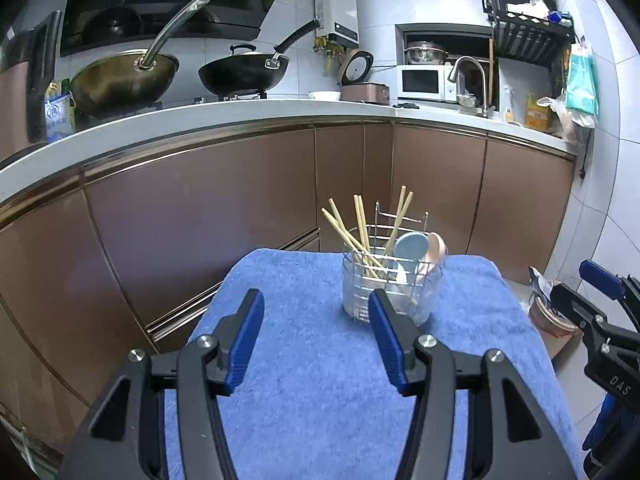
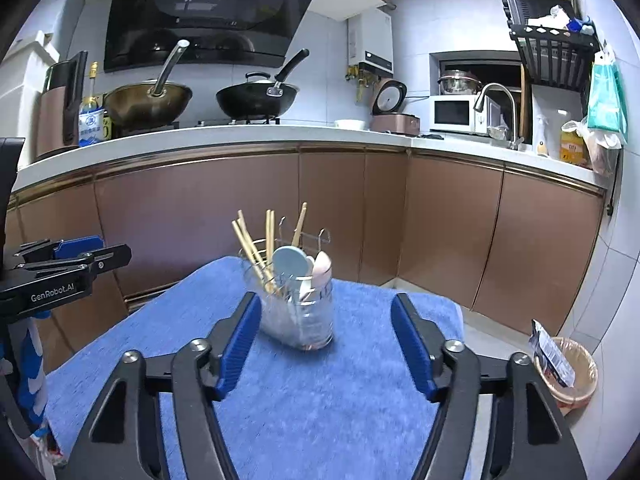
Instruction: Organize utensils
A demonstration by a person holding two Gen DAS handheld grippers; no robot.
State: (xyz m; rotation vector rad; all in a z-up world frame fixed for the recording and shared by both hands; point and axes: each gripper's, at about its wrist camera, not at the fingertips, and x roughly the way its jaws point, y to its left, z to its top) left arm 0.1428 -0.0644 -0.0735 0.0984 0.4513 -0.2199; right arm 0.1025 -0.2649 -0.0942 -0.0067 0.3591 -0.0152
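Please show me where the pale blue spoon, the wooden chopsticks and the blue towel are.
Pale blue spoon (image 2: 289,260): right wrist view, on its round bowl.
Wooden chopsticks (image 1: 346,229): left wrist view, on a leaning stick.
Blue towel (image 1: 312,344): left wrist view, on bare cloth.

Clear holder upright beyond the fingertips, wooden chopsticks and pastel spoons stood inside.

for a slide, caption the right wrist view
Open right gripper hovers before a clear utensil holder of wooden chopsticks and pastel spoons on a blue towel.
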